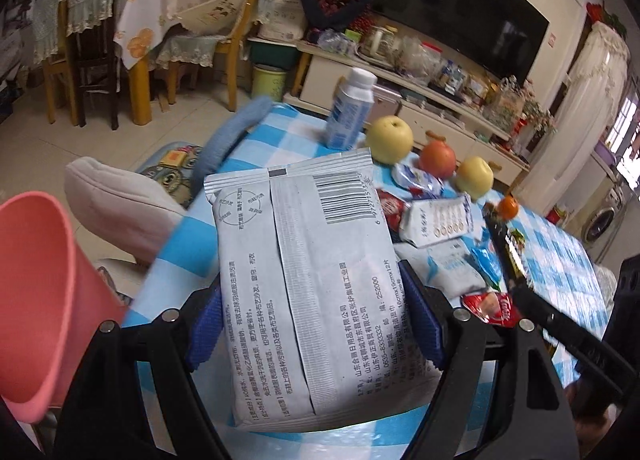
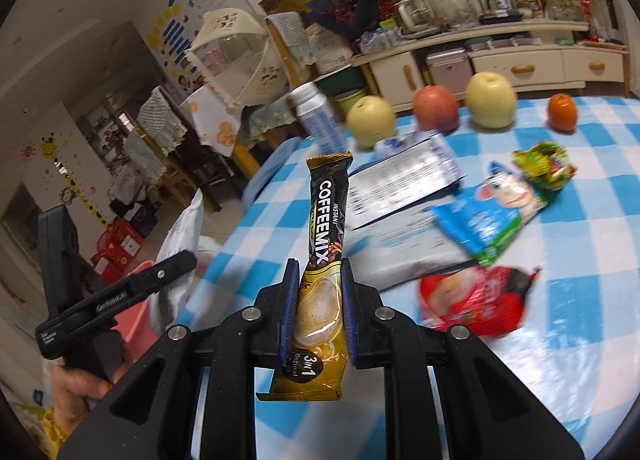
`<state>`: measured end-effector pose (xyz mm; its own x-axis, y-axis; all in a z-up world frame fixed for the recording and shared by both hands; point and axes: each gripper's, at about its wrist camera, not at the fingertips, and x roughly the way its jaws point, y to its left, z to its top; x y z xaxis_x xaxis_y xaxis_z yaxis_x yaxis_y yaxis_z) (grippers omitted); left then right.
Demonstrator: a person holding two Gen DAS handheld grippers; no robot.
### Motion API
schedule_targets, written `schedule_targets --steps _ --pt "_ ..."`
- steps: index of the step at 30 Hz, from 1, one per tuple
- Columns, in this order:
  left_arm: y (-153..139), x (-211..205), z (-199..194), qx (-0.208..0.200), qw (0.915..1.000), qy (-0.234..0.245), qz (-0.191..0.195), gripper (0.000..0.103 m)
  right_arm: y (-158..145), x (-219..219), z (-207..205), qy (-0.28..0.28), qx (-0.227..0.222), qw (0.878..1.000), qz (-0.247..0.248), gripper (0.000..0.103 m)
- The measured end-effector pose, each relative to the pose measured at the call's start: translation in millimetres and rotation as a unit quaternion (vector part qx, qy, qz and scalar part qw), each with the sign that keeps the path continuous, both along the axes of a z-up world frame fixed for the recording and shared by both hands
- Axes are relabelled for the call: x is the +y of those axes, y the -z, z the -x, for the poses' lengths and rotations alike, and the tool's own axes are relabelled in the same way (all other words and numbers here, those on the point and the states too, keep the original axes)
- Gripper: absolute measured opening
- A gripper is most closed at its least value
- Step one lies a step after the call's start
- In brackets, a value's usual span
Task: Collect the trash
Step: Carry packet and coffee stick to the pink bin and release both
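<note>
My left gripper (image 1: 310, 324) is shut on a large grey wet-wipe packet (image 1: 304, 280), held upright over the left edge of the blue-checked table (image 1: 560, 260). A pink bin (image 1: 36, 292) stands low at the left, beside the gripper. My right gripper (image 2: 318, 308) is shut on a black and gold Coffeemix sachet (image 2: 324, 260), held upright above the table (image 2: 580, 320). The left gripper (image 2: 120, 296) shows at the left of the right wrist view with the packet (image 2: 180, 236). Loose wrappers lie on the table: red (image 2: 476, 300), blue (image 2: 492, 212), green (image 2: 544, 164), white (image 2: 400, 176).
Two yellow pears (image 2: 368, 120), (image 2: 490, 100), a red apple (image 2: 436, 108), an orange (image 2: 562, 112) and a white-blue bottle (image 2: 320, 120) stand along the table's far edge. A beige cushion (image 1: 120, 208) lies left of the table. A TV cabinet (image 2: 520, 60) is behind.
</note>
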<state>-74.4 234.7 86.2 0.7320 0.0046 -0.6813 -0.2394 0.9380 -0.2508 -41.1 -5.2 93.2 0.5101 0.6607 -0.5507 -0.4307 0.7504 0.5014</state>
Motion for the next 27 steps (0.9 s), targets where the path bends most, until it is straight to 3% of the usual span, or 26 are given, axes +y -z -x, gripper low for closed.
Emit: schedule_targets --steps 10,16,23,26,27 --pt "-22.3 98.0 44.9 -0.020 0.9918 -0.124 0.025 0.079 -25.5 125.2 43.5 -0.111 0.008 0.993 -0.035 0.022" --pt "-20.8 167.8 81.3 -0.015 0.9755 -0.214 0.048 0.079 -36.6 207.1 67.4 -0.168 0.012 0.984 -0.047 0.022" --pt "-15.4 215.2 109.8 -0.011 0.9596 -0.273 0.069 0.079 -39.0 283.1 83.3 -0.215 0.014 0.976 -0.040 0.022" --pt "-7.7 230.5 115.7 0.005 0.9491 -0.306 0.076 0.080 -33.9 308.6 85.3 -0.219 0.019 0.975 -0.021 0.027" --pt "-5.8 234.8 118.5 0.008 0.9464 -0.313 0.078 0.080 -32.1 310.2 84.4 -0.217 0.023 0.976 -0.019 0.038"
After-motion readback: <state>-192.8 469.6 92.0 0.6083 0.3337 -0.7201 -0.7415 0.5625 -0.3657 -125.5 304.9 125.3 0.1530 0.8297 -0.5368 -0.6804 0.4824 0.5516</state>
